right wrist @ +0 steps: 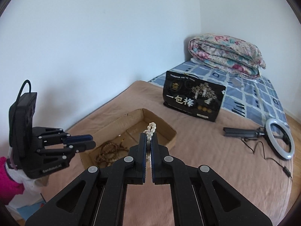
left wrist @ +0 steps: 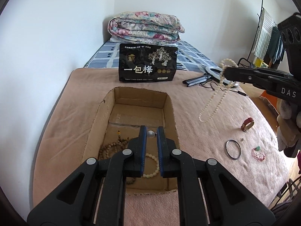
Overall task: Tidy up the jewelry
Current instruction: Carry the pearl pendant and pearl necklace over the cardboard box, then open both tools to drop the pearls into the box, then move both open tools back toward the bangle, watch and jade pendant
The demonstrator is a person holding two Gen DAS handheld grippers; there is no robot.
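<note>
Carrying pearl necklace (left wrist: 214,101) pinched in right gripper (right wrist: 148,141) toward box (left wrist: 105,116) at 9 o'clock; left gripper (left wrist: 151,133) nearly closed, empty; 3 strands boxed (left wrist: 109,148), 3 pieces (left wrist: 248,124) waiting at 3 o'clock.

- Bed (left wrist: 75,124) under a pink blanket; far end carries a folded floral quilt (left wrist: 144,28).
- Cardboard box (left wrist: 105,120) centre, black bag (left wrist: 147,65) beyond.
- Right: ring light (right wrist: 280,141), red strap (left wrist: 248,123), dark bangle (left wrist: 233,149).

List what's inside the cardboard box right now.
Inside the cardboard box: a brown wooden bead strand, a cream bead bracelet and a white bead seen between the left gripper fingers. The gripper covers the near floor, so anything there is hidden.
</note>
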